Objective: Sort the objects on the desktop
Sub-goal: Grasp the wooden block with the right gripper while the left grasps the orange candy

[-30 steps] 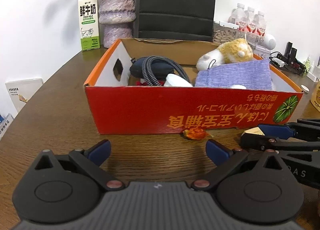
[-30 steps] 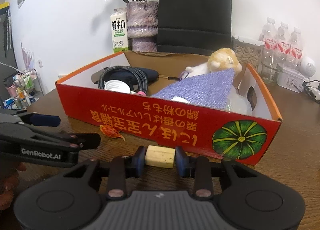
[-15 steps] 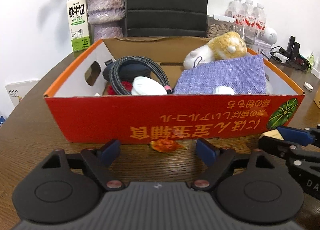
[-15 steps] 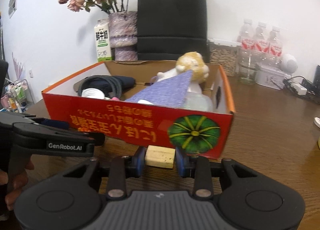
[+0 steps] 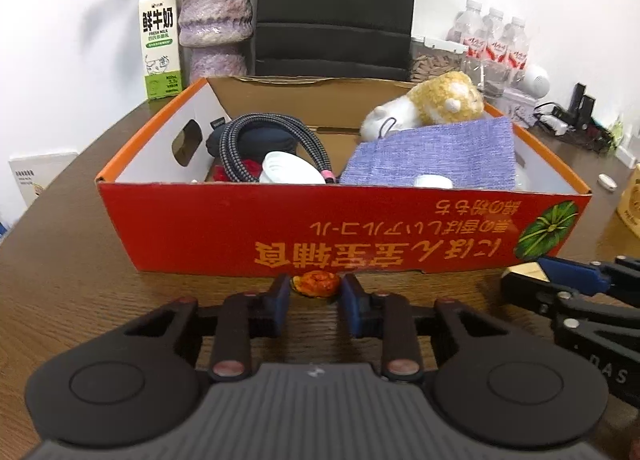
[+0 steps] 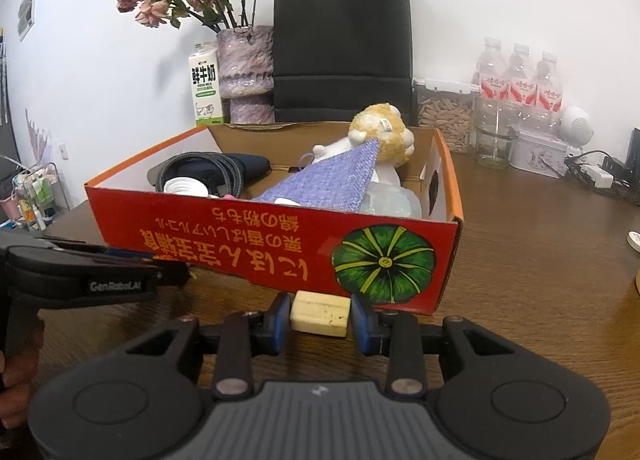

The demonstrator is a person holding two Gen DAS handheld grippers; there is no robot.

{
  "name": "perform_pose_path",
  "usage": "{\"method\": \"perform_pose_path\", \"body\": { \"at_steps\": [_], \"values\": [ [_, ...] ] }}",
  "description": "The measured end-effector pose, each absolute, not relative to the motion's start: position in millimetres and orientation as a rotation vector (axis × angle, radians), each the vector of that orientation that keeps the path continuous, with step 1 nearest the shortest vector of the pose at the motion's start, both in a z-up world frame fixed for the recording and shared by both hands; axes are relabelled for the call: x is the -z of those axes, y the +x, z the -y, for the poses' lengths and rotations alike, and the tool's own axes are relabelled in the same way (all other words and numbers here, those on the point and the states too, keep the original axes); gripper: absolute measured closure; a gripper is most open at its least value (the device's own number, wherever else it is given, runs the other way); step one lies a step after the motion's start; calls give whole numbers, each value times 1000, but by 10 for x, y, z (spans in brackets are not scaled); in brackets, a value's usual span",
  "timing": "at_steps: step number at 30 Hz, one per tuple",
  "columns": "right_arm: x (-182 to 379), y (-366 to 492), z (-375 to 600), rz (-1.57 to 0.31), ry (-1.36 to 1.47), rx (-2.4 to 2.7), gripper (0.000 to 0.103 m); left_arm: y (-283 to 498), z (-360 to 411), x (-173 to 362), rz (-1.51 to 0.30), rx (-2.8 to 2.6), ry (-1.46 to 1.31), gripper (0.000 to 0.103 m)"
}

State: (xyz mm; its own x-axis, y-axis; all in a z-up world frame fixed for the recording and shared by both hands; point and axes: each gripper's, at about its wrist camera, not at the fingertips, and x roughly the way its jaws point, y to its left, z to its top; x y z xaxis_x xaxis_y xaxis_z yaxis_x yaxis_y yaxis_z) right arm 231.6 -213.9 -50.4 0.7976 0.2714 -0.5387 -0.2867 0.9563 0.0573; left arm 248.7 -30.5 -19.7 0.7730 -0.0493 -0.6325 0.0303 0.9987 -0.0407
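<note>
Orange trinket (image 5: 316,283) sits on the counter (image 5: 80,280) against the red box (image 5: 304,228) front; left hand-held gripper (image 5: 315,292) jaws closing around it. Right hand-held gripper (image 6: 320,314) clamps a beige block (image 6: 320,313) low, likely staged for the box.

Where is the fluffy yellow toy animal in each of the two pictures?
Left wrist view: the plush toy lies in the back right corner of the red cardboard box, above the purple cloth.
Right wrist view: the plush toy lies at the back of the box, just right of centre, with the cloth's pointed corner against it.
Shared landmark: the black paper bag behind the box.
</note>
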Motion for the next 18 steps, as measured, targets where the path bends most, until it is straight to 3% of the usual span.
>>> {"method": "perform_pose_path", "body": {
  "at_steps": [4,13,18],
  "values": [
    [503,2287,2121,-561,-31,-304,72,2439,289,200,-682,56,-33,85],
    [477,2191,2094,-539,-34,-311,72,2300,270,185,-656,83,-30,94],
    [469,2123,2082,-532,-33,-309,72,2241,271,180,-655,94,-24,94]
  ]
}}
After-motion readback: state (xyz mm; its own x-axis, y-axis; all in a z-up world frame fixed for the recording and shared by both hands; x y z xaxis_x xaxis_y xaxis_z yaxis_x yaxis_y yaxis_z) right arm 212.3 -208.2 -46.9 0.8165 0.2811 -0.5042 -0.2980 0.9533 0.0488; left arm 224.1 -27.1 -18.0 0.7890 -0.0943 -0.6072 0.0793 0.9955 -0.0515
